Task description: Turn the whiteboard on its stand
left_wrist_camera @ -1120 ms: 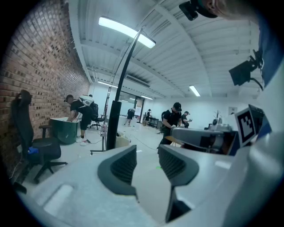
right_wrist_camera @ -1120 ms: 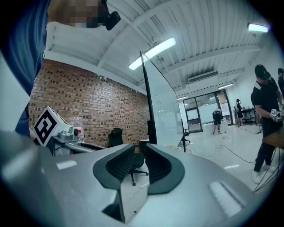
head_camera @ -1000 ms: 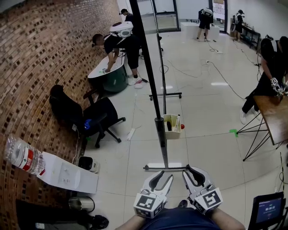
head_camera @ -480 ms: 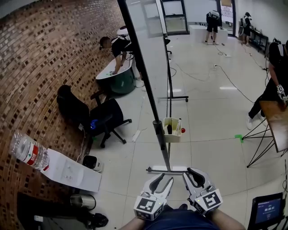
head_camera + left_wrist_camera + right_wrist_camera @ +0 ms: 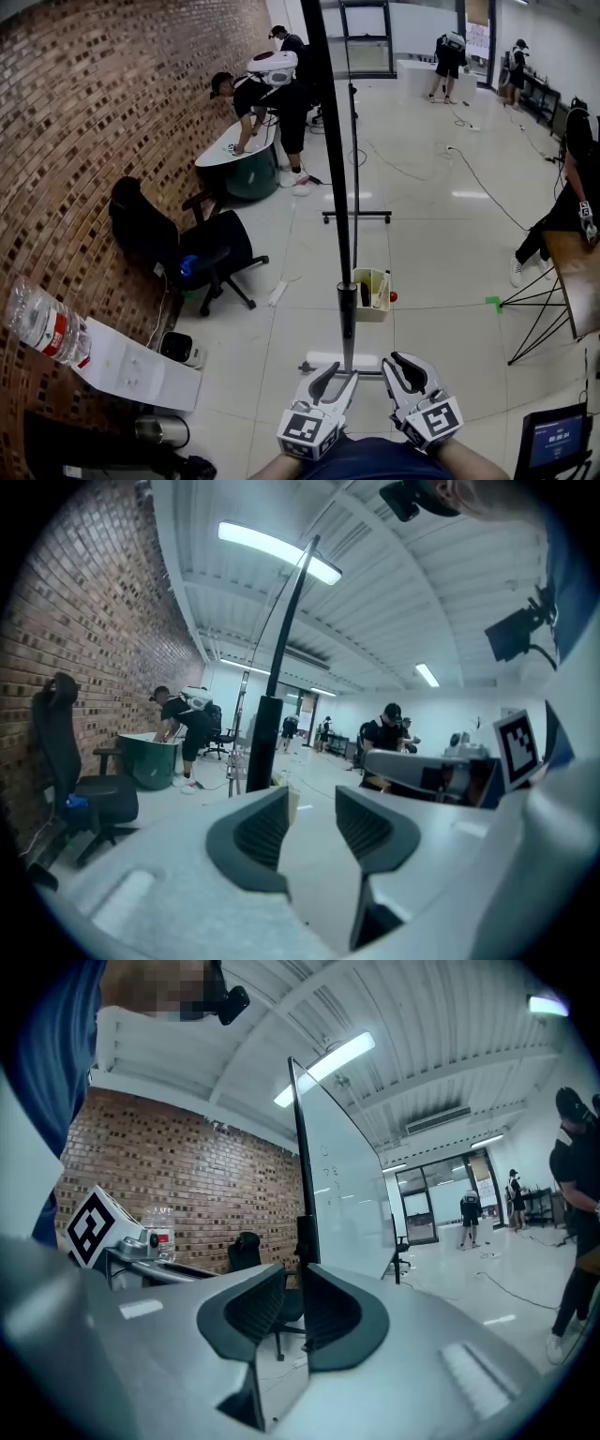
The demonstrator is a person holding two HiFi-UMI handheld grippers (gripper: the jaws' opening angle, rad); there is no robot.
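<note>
Whiteboard: tall white panel in a dark frame [image 5: 326,141], seen edge-on, directly ahead of me and rising out of the top of the head view.
Long axis: runs straight away from me, from the near black stand post [image 5: 347,314] to the far foot bar [image 5: 356,216].
Near foot: a bar on the floor [image 5: 319,367], just beyond my tips.
Left gripper [image 5: 336,377]: jaws drawn in narrow, nothing between them; its tips sit just beside the post foot, so I judge it the nearer one.
Right gripper [image 5: 403,367]: jaws nearly together, empty, slightly to the right of the post.
Next move, as I judge it: take the near edge and swing it sideways.
Room, right: open pale tiled floor [image 5: 441,281]; a wooden table [image 5: 572,272] stands well apart.
Room, left: a black office chair [image 5: 211,253] and the brick wall [image 5: 112,112] limit the swing.
Caution: the pale marker tray [image 5: 373,314] hangs on the board's right face.
</note>
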